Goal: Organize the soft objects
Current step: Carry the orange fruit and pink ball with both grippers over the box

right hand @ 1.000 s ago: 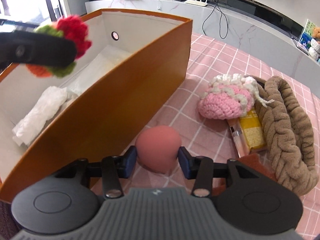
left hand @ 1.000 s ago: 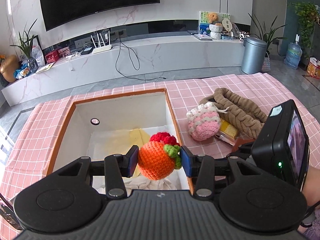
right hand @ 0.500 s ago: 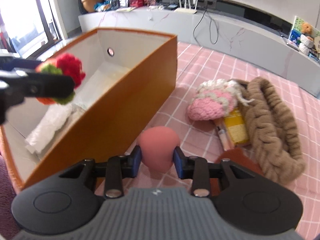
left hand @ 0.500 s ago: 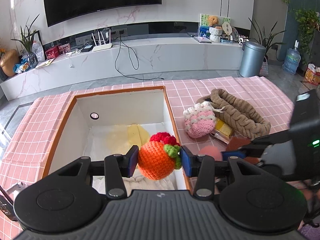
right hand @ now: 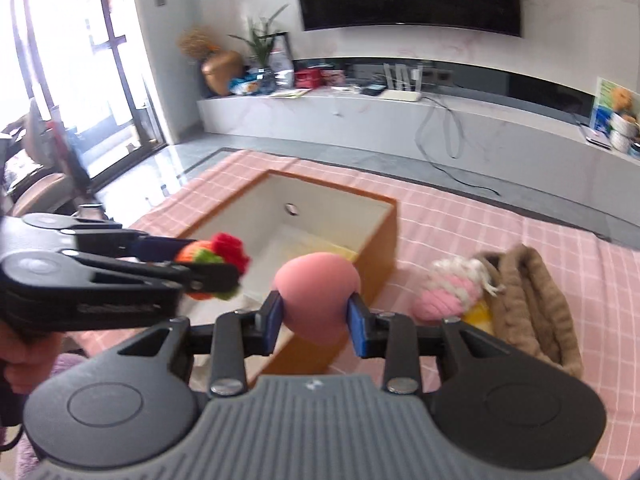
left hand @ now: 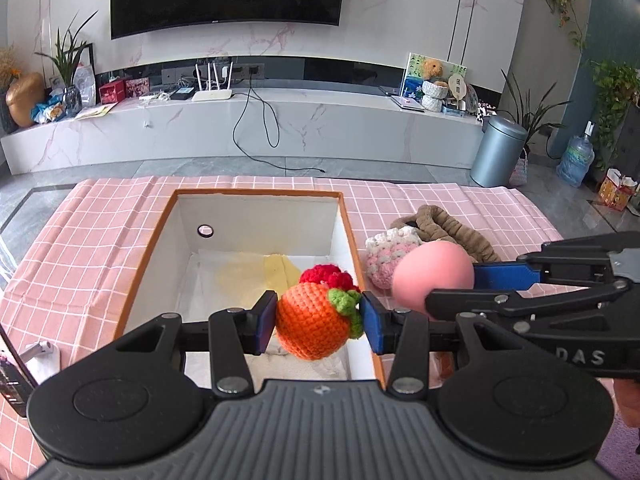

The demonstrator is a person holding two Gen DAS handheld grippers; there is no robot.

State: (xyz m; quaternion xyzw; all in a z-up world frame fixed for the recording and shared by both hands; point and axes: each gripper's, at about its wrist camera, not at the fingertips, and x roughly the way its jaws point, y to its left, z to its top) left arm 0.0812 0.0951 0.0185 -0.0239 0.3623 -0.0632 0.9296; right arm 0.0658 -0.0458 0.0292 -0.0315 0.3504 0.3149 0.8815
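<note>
Left gripper (left hand: pixel 318 322): pinching an orange crocheted fruit (left hand: pixel 312 322) above the orange-walled box (left hand: pixel 352 236).
Right gripper (right hand: pixel 316 318): clamped on a smooth pink sponge ball (right hand: pixel 316 294).

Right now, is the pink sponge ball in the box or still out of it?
Out. The pink sponge ball is clamped in the right gripper, held in the air at the orange box's rim, not resting inside.

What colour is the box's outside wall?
Orange-brown on the box outside, white inside; the right wrist view shows it best.

Box (left hand: pixel 256 196) on tablecloth (left hand: pixel 80 240); crochet pouch (left hand: pixel 386 254), headband (left hand: pixel 452 228) right of it, apparently touching.
</note>
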